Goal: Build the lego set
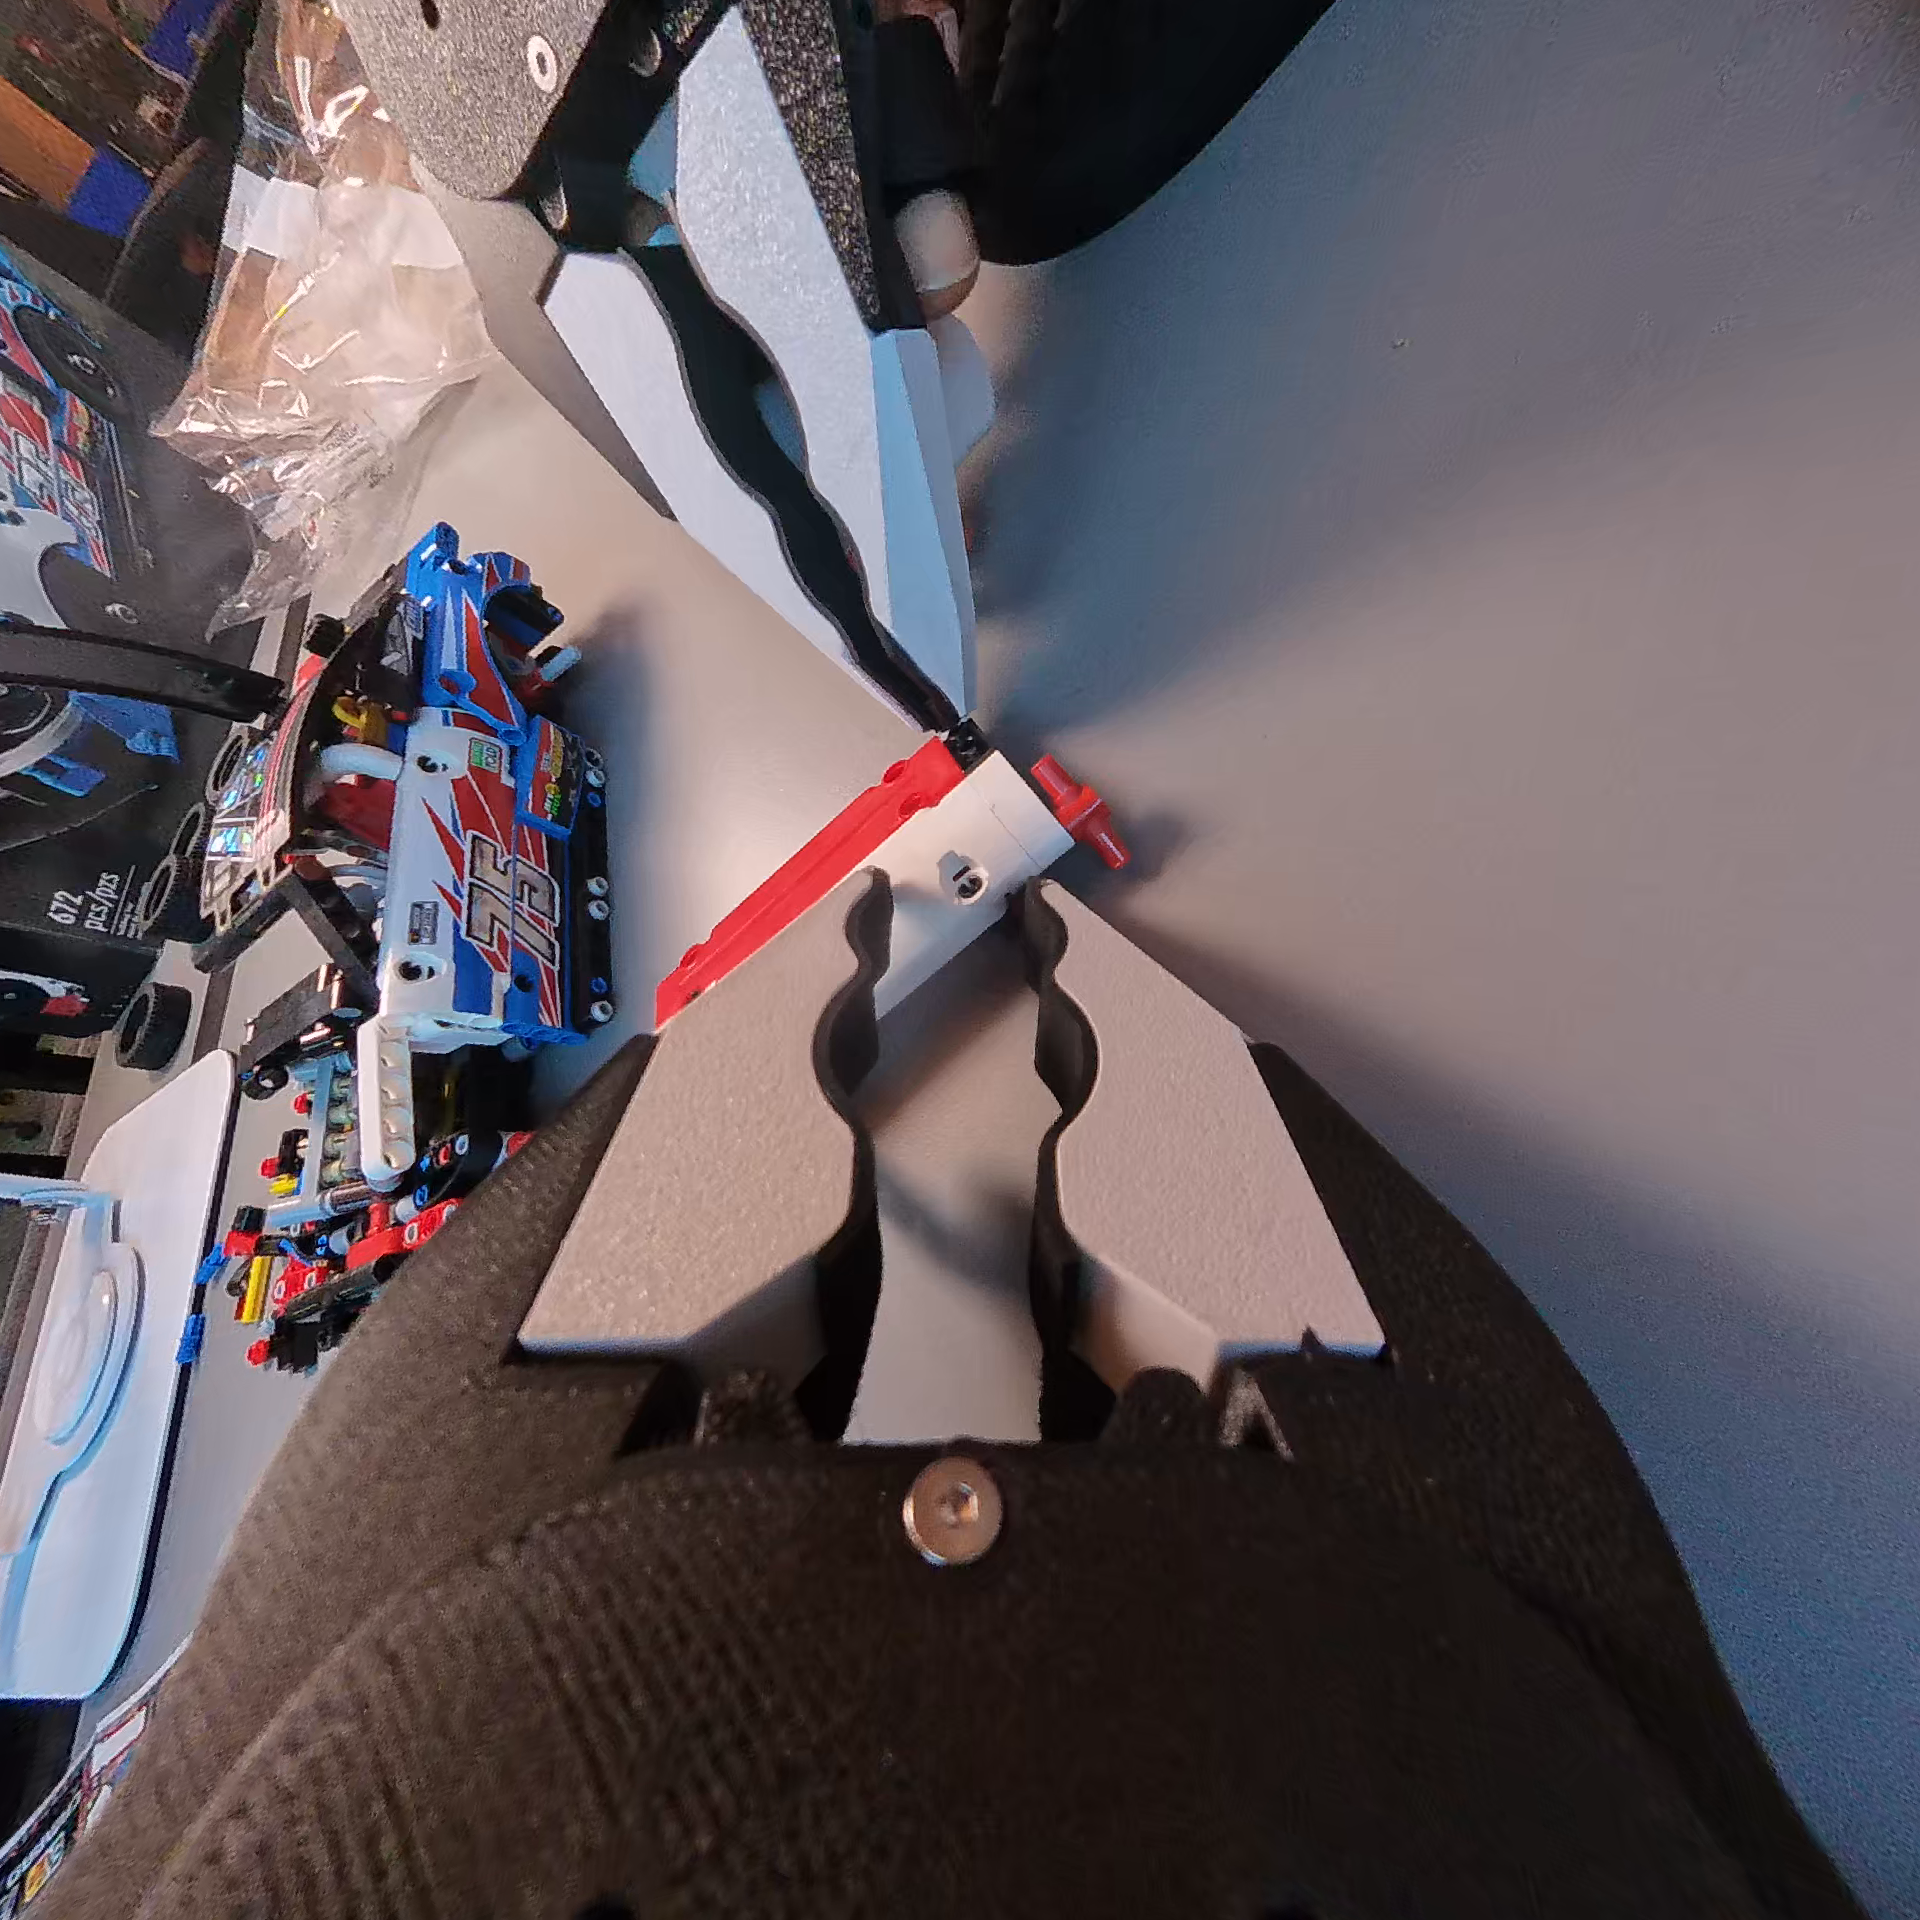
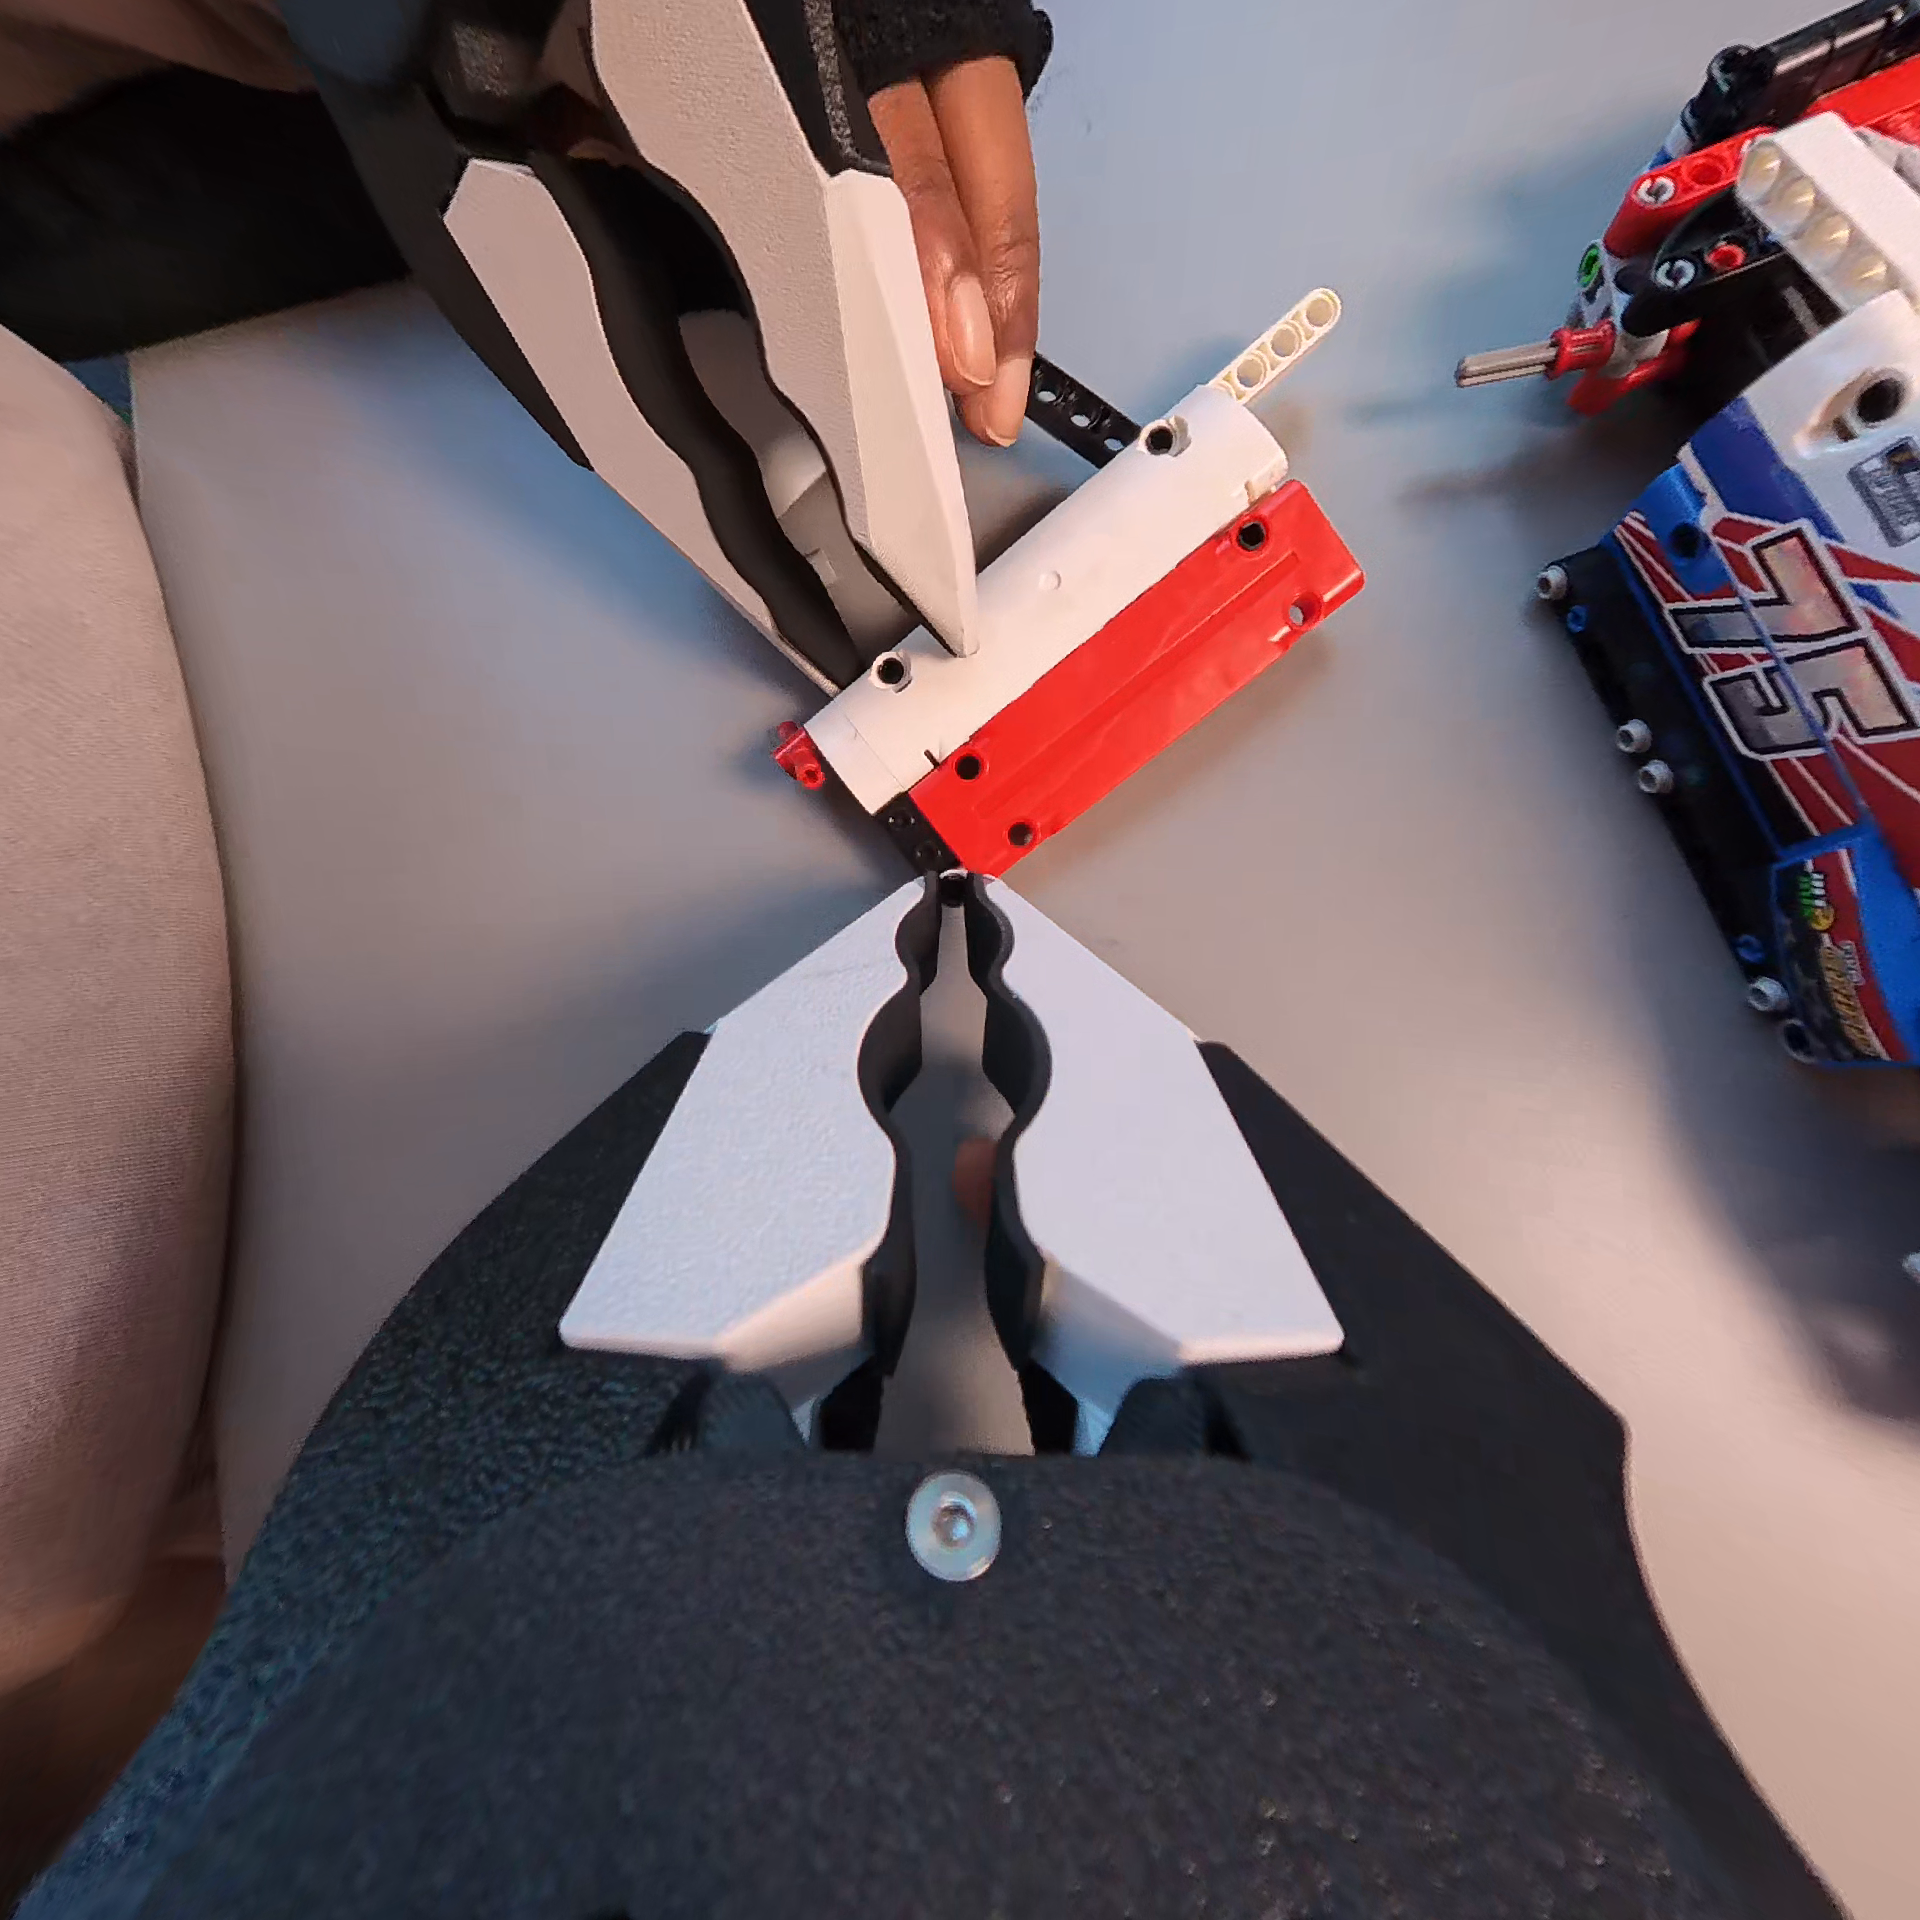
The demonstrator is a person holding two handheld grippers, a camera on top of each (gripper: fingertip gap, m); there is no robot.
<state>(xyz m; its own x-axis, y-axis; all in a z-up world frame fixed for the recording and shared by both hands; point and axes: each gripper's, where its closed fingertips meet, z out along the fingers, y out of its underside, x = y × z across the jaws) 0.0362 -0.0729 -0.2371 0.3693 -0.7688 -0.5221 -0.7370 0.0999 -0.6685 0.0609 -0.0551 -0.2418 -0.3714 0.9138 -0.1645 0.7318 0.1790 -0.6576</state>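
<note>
A sub-assembly of a white panel (image 2: 1049, 582) and a red panel (image 2: 1132, 686) lies on the grey table (image 2: 1299, 1091). It has a black corner piece (image 2: 914, 831) and a small red connector (image 2: 798, 753) at its near end. My left gripper (image 1: 961, 894) is shut on the white panel (image 1: 951, 862); in the right wrist view it (image 2: 904, 660) comes in from the upper left. My right gripper (image 2: 951, 883) is shut on a small light pin at the black corner; in the left wrist view it (image 1: 961, 722) comes in from above.
The blue, white and red race car body (image 1: 488, 810) (image 2: 1787, 675) stands beside the sub-assembly. Loose parts (image 1: 312, 1268), a white tray (image 1: 114, 1351), a plastic bag (image 1: 312, 343) and the set's box (image 1: 73, 520) lie beyond. A black beam (image 2: 1081, 416) and white beam (image 2: 1283, 338) lie behind. My right fingertips sit around 4 centimeters from my left ones.
</note>
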